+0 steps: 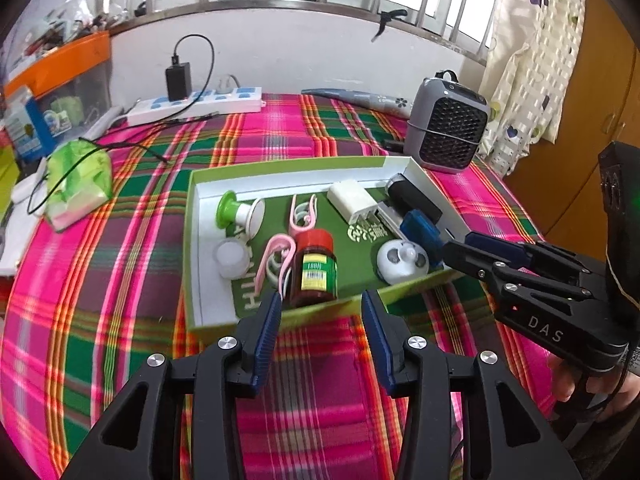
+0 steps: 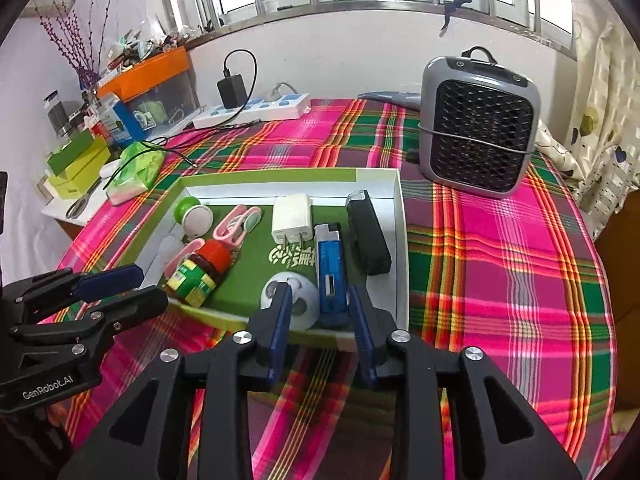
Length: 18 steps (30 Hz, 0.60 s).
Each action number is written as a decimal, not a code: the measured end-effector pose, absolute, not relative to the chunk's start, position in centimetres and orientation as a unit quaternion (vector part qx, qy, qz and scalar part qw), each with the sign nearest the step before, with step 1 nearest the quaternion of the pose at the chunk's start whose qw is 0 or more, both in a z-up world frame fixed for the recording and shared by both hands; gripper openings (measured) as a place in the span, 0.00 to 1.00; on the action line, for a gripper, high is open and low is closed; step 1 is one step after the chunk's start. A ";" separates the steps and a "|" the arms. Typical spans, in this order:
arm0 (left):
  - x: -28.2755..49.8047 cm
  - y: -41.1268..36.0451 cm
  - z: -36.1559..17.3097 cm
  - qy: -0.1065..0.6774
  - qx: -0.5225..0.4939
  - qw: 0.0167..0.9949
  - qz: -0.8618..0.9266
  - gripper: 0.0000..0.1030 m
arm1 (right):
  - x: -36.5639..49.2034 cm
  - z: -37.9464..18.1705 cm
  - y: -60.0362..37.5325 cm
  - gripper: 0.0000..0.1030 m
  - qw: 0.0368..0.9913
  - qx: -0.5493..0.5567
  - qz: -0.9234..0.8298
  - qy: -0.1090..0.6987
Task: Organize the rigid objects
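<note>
On the plaid-covered table [image 1: 120, 264] sits a shallow green box [image 1: 288, 164] with a white inner rim, and nearly all the small rigid things lie inside it. Along its right side are a black case [image 2: 368, 236] and, just beside it, a blue lighter [image 2: 330, 272]; a white plug adapter [image 2: 292, 218] lies near the middle, prongs toward the camera. A round white gadget [image 1: 402, 260] rests by the near wall, and a brown bottle with a red cap [image 1: 316, 270] lies toward the near left, touching a pink clip [image 1: 274, 260]. Another pink clip [image 1: 302, 214], a green-and-white spool [image 1: 240, 212] and a frosted white cap [image 1: 232, 258] fill the left part. The left tongs [image 1: 320, 312] stand wide at the near wall of the box with nothing between them, the bottle just beyond. The right tongs [image 2: 318, 312] are parted narrowly over the near right corner, holding nothing; the lighter's end and the round gadget show between their tips. Behind the box stand a grey heater [image 2: 476, 132] and a white power strip [image 1: 196, 106]; a green tissue pack [image 1: 78, 184] lies to the left.
</note>
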<state>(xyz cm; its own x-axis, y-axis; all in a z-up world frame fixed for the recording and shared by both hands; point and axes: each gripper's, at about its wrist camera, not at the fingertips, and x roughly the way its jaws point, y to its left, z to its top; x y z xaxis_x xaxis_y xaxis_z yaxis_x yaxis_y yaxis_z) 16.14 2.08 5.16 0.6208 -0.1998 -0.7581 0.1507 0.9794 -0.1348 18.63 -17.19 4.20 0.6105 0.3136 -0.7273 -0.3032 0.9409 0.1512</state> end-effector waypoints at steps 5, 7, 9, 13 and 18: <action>14.0 2.0 5.0 0.425 -0.027 0.901 -0.088 0.40 | 16.5 4.5 -17.2 0.33 0.899 0.010 0.173 0.402; 13.3 2.1 4.8 0.427 -0.028 0.900 -0.086 0.40 | 15.5 4.4 -17.1 0.33 0.900 0.011 0.172 0.401; 12.6 2.0 4.5 0.429 -0.022 0.900 -0.075 0.40 | 14.7 4.2 -17.0 0.34 0.899 0.010 0.167 0.405; 11.2 2.0 3.4 0.441 -0.019 0.895 -0.064 0.40 | 13.2 3.4 -17.2 0.38 0.897 0.011 0.153 0.415; 9.7 2.6 2.3 0.449 -0.015 0.892 -0.041 0.40 | 11.5 2.0 -17.2 0.42 0.894 -0.001 0.132 0.429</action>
